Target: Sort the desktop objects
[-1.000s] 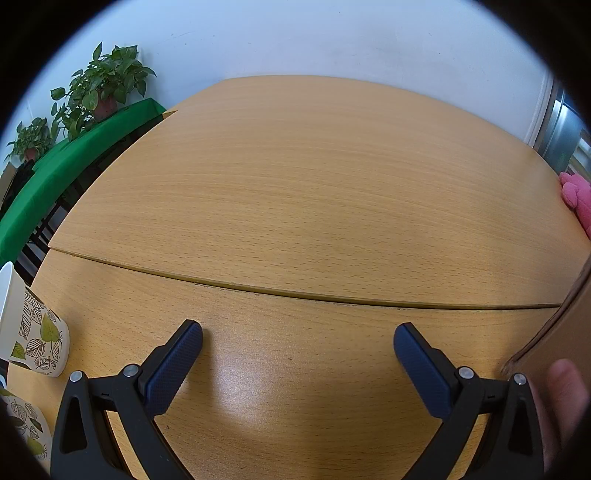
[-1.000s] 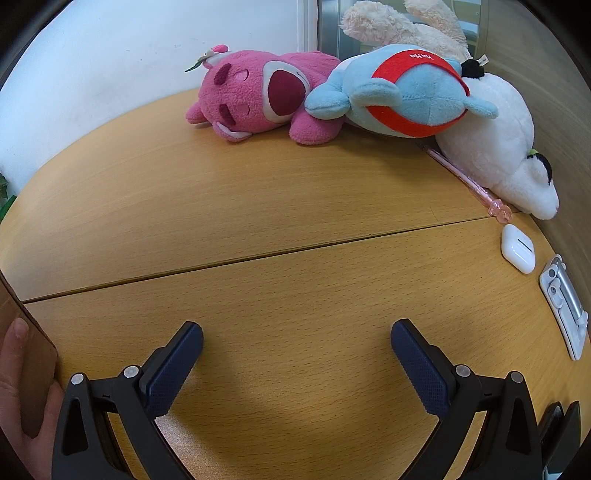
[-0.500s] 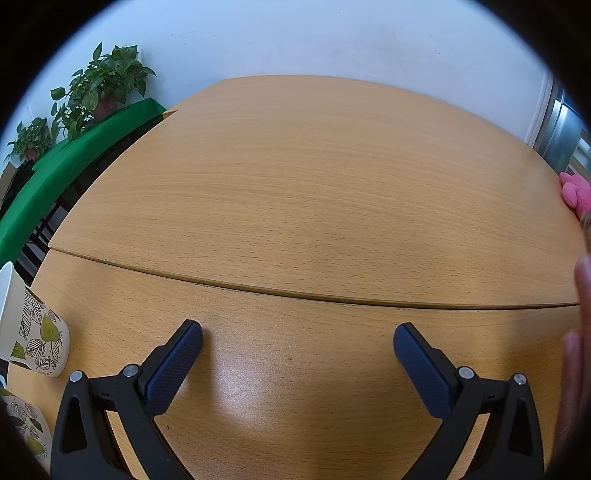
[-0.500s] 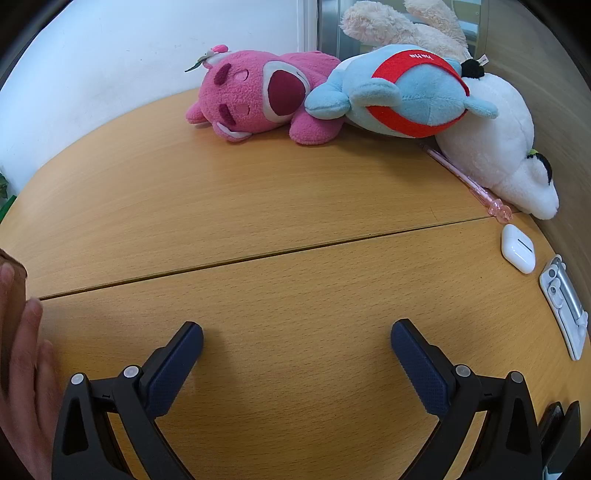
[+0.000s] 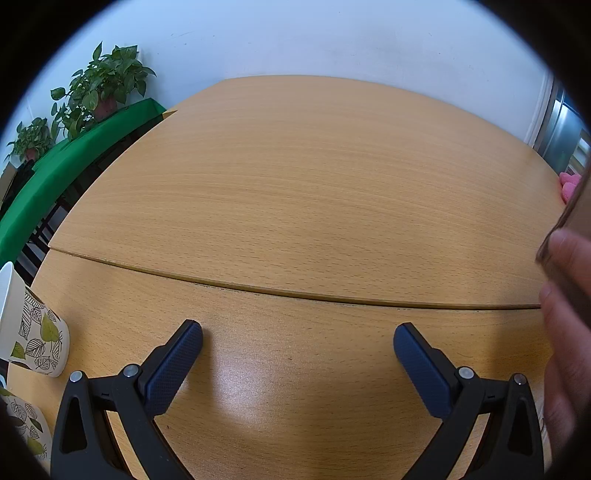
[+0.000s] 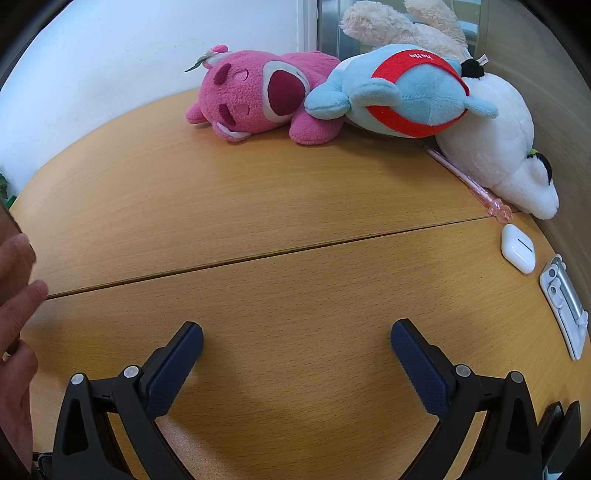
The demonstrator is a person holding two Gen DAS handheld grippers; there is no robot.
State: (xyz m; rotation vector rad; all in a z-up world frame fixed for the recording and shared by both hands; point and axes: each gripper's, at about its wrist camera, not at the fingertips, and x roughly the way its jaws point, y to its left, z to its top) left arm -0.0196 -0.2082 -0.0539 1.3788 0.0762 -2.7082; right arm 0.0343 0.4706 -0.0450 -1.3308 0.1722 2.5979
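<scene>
Left wrist view: bare hand (image 5: 565, 325) has risen; both hand-held grippers stay spread.

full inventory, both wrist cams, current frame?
table: 1, light wood, under everything
plush toys: 4, pink, blue-red, white, cream, far right corner
pen: 1, pink, beside white plush
earbud case: 1, white, right edge
metal clip: 1, silver-white, right edge
leaf-print cups: 2, white-green, left edge
potted plants: 2, green, on green shelf
bare hand: 1, between tools, holding brown object
left tool: open
right tool: open
</scene>
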